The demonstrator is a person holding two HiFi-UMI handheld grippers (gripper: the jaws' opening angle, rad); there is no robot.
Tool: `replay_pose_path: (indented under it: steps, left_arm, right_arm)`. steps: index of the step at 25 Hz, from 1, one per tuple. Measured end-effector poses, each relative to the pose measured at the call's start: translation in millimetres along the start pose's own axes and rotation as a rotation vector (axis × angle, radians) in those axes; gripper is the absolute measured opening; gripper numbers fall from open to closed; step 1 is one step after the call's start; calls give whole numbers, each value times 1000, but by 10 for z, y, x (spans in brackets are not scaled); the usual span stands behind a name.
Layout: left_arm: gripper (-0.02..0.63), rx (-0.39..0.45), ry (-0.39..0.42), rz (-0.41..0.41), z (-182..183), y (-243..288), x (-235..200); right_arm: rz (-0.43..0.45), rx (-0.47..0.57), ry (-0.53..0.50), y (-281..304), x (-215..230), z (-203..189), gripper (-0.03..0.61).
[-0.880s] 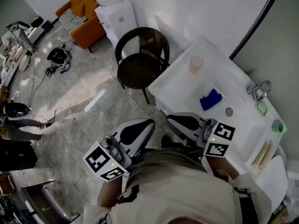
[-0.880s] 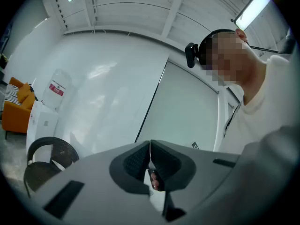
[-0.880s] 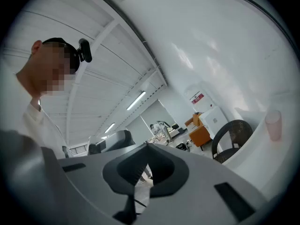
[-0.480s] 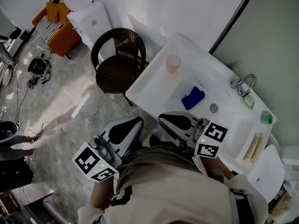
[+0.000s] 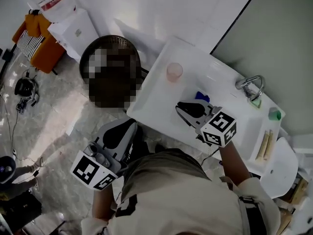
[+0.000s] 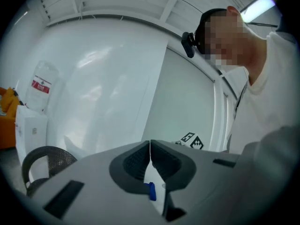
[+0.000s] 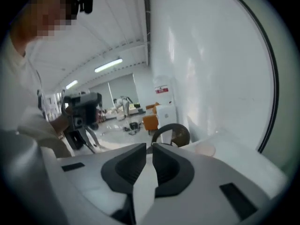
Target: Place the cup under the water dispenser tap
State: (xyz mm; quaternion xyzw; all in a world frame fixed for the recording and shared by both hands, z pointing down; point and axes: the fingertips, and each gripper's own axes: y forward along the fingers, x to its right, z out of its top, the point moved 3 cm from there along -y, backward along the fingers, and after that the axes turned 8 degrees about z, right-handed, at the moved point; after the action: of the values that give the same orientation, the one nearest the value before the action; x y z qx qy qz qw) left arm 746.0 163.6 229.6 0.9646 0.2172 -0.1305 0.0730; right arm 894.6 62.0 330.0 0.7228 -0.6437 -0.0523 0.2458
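Observation:
A translucent pink cup stands upright near the far left corner of the white table; in the right gripper view the cup shows just right of the jaws. The water dispenser with its bottle stands against the wall beyond the chair, well left of the table. My right gripper hovers over the table, a short way nearer me than the cup, jaws shut and empty. My left gripper hangs off the table's near edge over the floor, also shut on nothing.
A dark wicker chair stands between table and dispenser. A blue object lies on the table behind the right gripper. A faucet, green items and wooden sticks sit at the table's right end. An orange seat and cables lie further left.
My right gripper has moved from the table's near edge out over the tabletop, closer to the cup. The left gripper stays low by my body. My head has turned toward the table.

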Motion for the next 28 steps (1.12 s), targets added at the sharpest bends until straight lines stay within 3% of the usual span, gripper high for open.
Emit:
replay_pose_path:
  steps: [1, 2, 3, 4, 8, 14, 18, 20, 24, 28]
  left_arm:
    - [57, -2, -27, -26, 30, 27, -116]
    - [57, -4, -52, -57, 76, 60, -228]
    - [57, -6, -73, -90, 133, 92, -336]
    - [57, -10, -84, -121, 188, 122, -443]
    - [57, -61, -55, -192, 265, 260, -832]
    - [57, -125, -58, -293, 255, 389, -1218]
    - [57, -148, -63, -309, 246, 406, -1358]
    - [57, -165, -72, -300, 215, 404, -1404]
    - [57, -194, -64, -247, 150, 404, -1430]
    - [57, -201, -51, -174, 127, 340, -1395]
  right_arm:
    - [-27, -83, -46, 96, 111, -25, 33]
    - [-50, -175, -86, 191, 223, -59, 86]
    - [-78, -263, -114, 279, 344, -88, 210]
    - [-115, -334, -134, 359, 476, -102, 222]
    - [-291, -519, -233, 635, 1058, -81, 222]
    - [-369, -699, -263, 1079, 1559, -206, 221]
    - [-375, -791, -247, 1208, 1742, -381, 209]
    - [-371, -812, -253, 1255, 1798, -433, 90]
    - [-364, -875, -329, 1335, 1914, -545, 75]
    - [-309, -897, -330, 1371, 1955, -601, 42]
